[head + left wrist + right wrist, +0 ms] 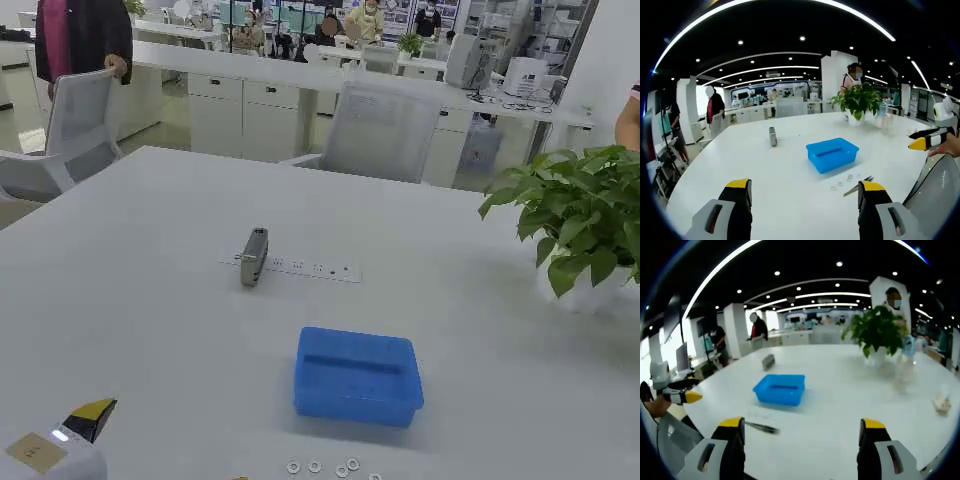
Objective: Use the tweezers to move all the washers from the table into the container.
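**Head view.** The blue container (358,375) sits open on the white bench (150,280). The washers (322,467) lie loose and scattered on the bench, just on the near side of the container. A hand-held gripper (92,418) pokes in well to the near left of the container. We cannot tell its side or its opening here.

**Left gripper view.** The left hand-held gripper (805,192) hovers above the bench with its jaws wide and nothing between them, aimed roughly toward the container (832,154). The tweezers (858,186) lie flat just beside the washers (844,180), on the container's near side. The right hand-held gripper (926,140) is held up, well to the right of the container.

**Right gripper view.** The right hand-held gripper (801,432) is also wide and empty. The tweezers (761,427) lie nearer to it than the container (780,389).

**Handling.** We judge the washers light, hard, slick and flat-lying, so nip one by its edge. The tweezers look thin, springy and low, so take them mid-shank, across both legs.
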